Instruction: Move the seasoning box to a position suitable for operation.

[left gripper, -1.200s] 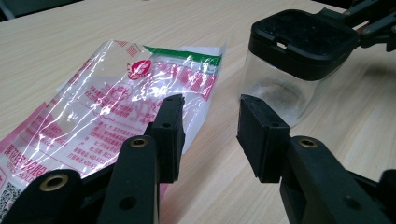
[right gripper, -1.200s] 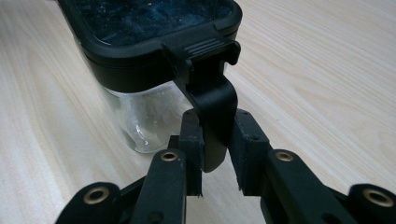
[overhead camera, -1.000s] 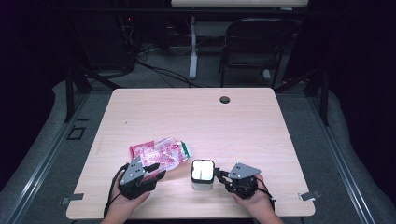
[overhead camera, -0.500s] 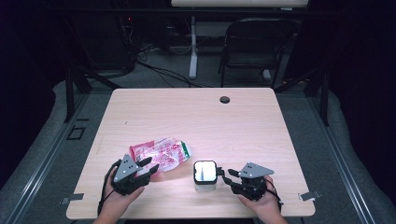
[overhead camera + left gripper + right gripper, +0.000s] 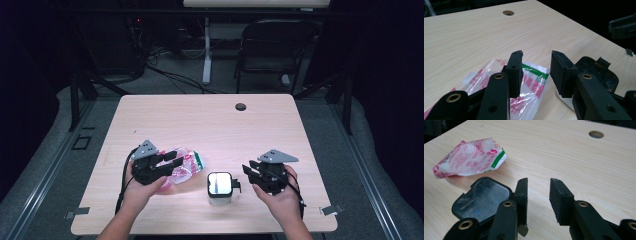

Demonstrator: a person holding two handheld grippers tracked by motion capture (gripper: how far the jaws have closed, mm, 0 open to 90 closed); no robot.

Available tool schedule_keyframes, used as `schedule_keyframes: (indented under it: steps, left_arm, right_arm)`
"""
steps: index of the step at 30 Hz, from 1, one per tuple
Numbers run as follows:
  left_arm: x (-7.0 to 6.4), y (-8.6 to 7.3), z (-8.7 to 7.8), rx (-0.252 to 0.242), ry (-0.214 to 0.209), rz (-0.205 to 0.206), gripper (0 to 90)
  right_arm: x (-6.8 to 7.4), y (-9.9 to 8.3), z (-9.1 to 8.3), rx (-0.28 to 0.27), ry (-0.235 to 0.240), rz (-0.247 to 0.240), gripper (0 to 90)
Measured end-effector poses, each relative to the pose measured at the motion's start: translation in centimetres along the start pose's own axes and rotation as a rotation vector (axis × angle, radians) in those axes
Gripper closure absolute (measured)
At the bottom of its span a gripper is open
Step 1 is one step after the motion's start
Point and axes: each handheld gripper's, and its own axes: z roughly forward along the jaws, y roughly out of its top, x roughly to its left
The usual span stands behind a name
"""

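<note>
A crumpled clear plastic bag (image 5: pixel 186 165) with red and green print lies on the wooden table (image 5: pixel 210 125). To its right stands a small white container with a black-rimmed clear lid (image 5: pixel 220 185). My left gripper (image 5: pixel 173 158) is open, its jaws over the bag's left part. In the left gripper view the bag (image 5: pixel 530 82) lies under and between the open gripper (image 5: pixel 536 56), with the container (image 5: pixel 599 72) behind the right jaw. My right gripper (image 5: pixel 248 170) is open, just right of the container and apart from it. The right gripper view shows the open gripper (image 5: pixel 538 181), the lid (image 5: pixel 481 197) and the bag (image 5: pixel 471 157).
A round cable hole (image 5: pixel 241 106) sits near the table's far edge. Beyond the table stand a black chair (image 5: pixel 275 50) and a white table leg (image 5: pixel 206 55) on a dark floor with cables. Metal clips (image 5: pixel 331 210) are at the near corners.
My left gripper has moved forward onto the bag. My right gripper has drawn back to the right, away from the container. The container has stayed put.
</note>
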Motion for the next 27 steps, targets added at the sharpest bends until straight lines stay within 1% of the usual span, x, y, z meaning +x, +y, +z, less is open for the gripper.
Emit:
schedule_keyframes:
  steps: [1,2,3,4,5,7,8,9,10,12,13,14,15,16,18,21,23,25,27]
  left_arm:
    - [-0.2,0.2,0.2,-0.005,-0.011,-0.003,61.4]
    - [-0.5,0.3,0.4,-0.007,-0.008,0.001,60.6]
    - [-0.7,0.3,0.5,-0.013,-0.018,0.004,60.5]
    - [-0.9,0.3,0.7,0.003,-0.025,0.024,60.2]
    - [-1.1,0.2,0.8,0.005,-0.03,0.029,60.7]
    - [-1.5,0.0,1.1,0.022,-0.061,0.047,64.1]
    - [-1.7,-0.2,1.3,0.027,-0.073,0.051,66.0]
    - [-1.8,-0.5,1.5,0.04,-0.075,0.058,66.7]
    - [-1.9,-0.7,1.7,0.061,-0.081,0.066,69.0]
    - [-2.1,-1.2,2.2,0.087,-0.093,0.078,72.4]
    - [-2.2,-1.5,2.4,0.099,-0.096,0.084,74.6]
    - [-2.2,-1.7,2.5,0.106,-0.096,0.087,74.6]
    - [-2.4,-1.9,2.8,0.125,-0.095,0.099,75.1]
    - [-2.6,-2.1,3.0,0.136,-0.091,0.109,75.8]
    - [-2.8,-2.4,3.3,0.152,-0.089,0.127,75.9]
    - [-3.1,-2.7,3.6,0.163,-0.091,0.132,76.5]
    - [-3.2,-2.8,3.8,0.172,-0.093,0.136,77.7]
    - [-3.4,-3.0,3.9,0.178,-0.099,0.126,78.1]
    - [-3.5,-3.0,3.9,0.188,-0.101,0.132,78.7]
  right_arm:
    - [0.0,0.2,0.1,0.009,-0.004,0.014,68.0]
    - [0.1,0.5,0.3,0.021,0.001,0.034,68.2]
    - [0.3,0.6,0.5,0.022,0.004,0.052,68.7]
    - [0.5,0.5,0.7,0.025,0.009,0.07,69.7]
    - [0.7,0.4,0.9,0.036,0.015,0.078,69.9]
    - [1.2,0.1,1.1,0.056,0.022,0.068,70.0]
    - [1.5,-0.2,1.1,0.055,0.011,0.059,70.3]
    - [1.7,-0.4,1.1,0.059,0.005,0.049,70.3]
    - [1.8,-0.7,1.1,0.052,0.008,0.05,70.5]
    - [1.9,-1.1,1.1,0.061,0.007,0.053,71.2]
    - [1.8,-1.5,1.2,0.067,0.016,0.061,72.2]
    - [1.8,-1.5,1.2,0.067,0.016,0.061,72.2]
    - [1.8,-1.7,1.3,0.068,0.018,0.068,72.5]
    - [1.7,-1.8,1.3,0.078,0.022,0.07,72.6]
    - [1.7,-2.0,1.4,0.074,0.028,0.075,72.5]
    - [1.8,-2.0,1.4,0.072,0.041,0.081,72.7]
    - [2.0,-2.0,1.6,0.075,0.041,0.077,74.4]
    - [2.1,-2.0,1.6,0.077,0.039,0.075,74.5]
    - [2.1,-2.1,1.7,0.082,0.044,0.073,74.8]
